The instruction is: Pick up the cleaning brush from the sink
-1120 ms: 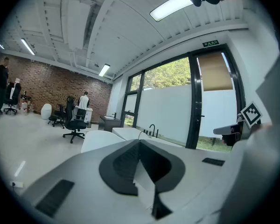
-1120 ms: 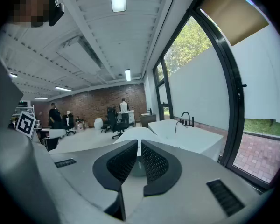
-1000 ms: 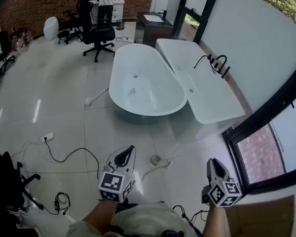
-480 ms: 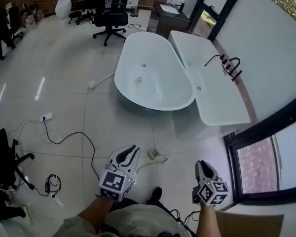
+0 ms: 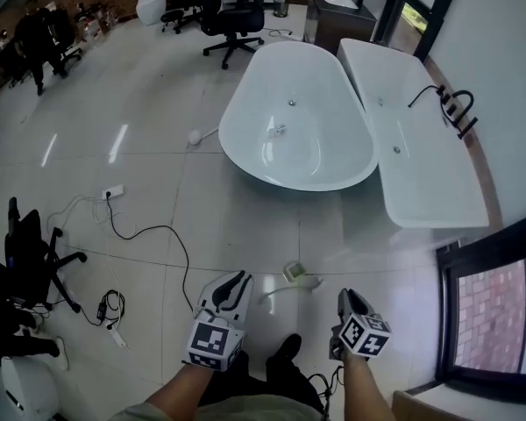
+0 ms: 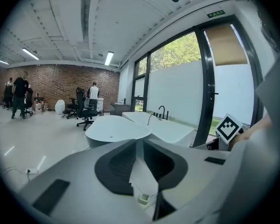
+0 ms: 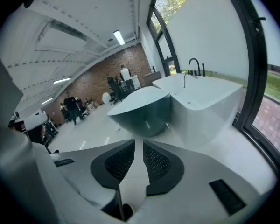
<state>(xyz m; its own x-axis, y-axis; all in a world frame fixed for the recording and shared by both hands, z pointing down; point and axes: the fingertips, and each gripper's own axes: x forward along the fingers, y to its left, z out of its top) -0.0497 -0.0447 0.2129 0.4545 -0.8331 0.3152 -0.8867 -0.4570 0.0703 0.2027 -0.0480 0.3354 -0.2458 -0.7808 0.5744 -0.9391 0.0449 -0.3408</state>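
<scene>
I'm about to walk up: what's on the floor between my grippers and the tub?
Head view: a small white long-handled thing lies just ahead of the left gripper and right gripper; beyond it, bare tiles up to the tub.

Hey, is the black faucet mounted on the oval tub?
No, the faucet stands on the wall-side edge of the rectangular tub, next to the oval tub.

Well ahead of the left gripper [image 5: 235, 281] stands a white oval bathtub [image 5: 298, 117], with a rectangular white tub [image 5: 425, 160] touching its right side. On the floor [image 5: 158, 130], left of the gripper, lie a power strip [image 5: 112, 192] and a black cable [image 5: 149, 233].
</scene>
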